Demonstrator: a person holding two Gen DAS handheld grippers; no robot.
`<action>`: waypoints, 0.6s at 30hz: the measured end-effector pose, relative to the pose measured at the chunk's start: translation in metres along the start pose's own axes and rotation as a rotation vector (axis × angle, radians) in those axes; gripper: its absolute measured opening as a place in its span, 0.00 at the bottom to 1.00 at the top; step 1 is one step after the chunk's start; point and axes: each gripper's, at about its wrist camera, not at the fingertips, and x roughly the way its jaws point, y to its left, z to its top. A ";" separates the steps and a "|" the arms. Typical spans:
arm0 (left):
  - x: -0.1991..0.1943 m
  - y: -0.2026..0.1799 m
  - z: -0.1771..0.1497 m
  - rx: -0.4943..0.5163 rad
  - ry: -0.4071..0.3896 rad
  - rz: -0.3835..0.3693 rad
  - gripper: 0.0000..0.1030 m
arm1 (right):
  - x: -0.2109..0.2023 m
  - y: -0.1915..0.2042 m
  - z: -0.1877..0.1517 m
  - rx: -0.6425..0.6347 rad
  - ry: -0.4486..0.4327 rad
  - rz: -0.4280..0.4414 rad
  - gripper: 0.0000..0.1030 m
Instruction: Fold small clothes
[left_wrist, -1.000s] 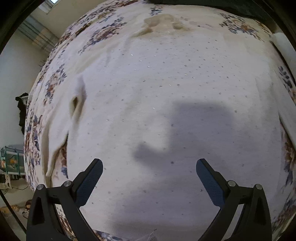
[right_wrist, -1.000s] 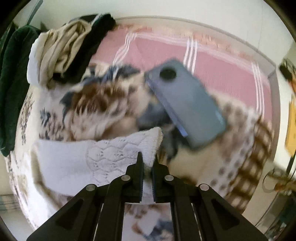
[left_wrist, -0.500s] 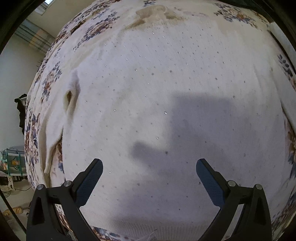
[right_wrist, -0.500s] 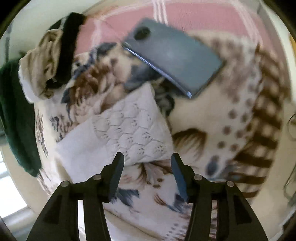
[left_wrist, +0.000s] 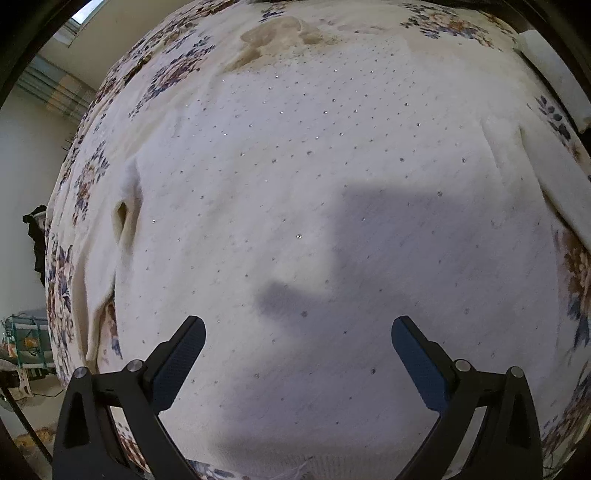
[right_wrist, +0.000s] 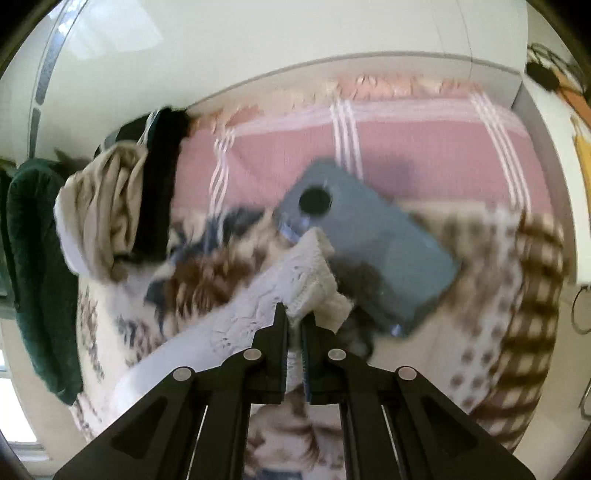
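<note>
White knit sleeve (right_wrist: 280, 295) pinched in right tongs (right_wrist: 294, 325)

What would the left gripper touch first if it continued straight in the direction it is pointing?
Most likely the white knitted garment with small shiny dots. The left gripper is open above it, with nothing between; how far away is unclear.

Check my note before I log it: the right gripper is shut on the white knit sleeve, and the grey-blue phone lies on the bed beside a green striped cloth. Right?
One slip: the striped cloth is pink with white stripes, not green, as the right wrist view shows. The rest holds: the right gripper is shut on the white knit sleeve, and the grey-blue phone lies on the bed beside it.
</note>
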 end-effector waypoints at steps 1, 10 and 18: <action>0.000 0.000 0.001 -0.004 -0.001 -0.004 1.00 | 0.002 0.003 0.009 -0.004 -0.002 0.001 0.06; 0.006 0.024 0.000 -0.060 0.000 -0.009 1.00 | -0.046 0.095 0.007 -0.201 0.010 0.139 0.06; 0.021 0.112 -0.019 -0.247 0.012 0.025 1.00 | -0.061 0.296 -0.174 -0.654 0.138 0.297 0.06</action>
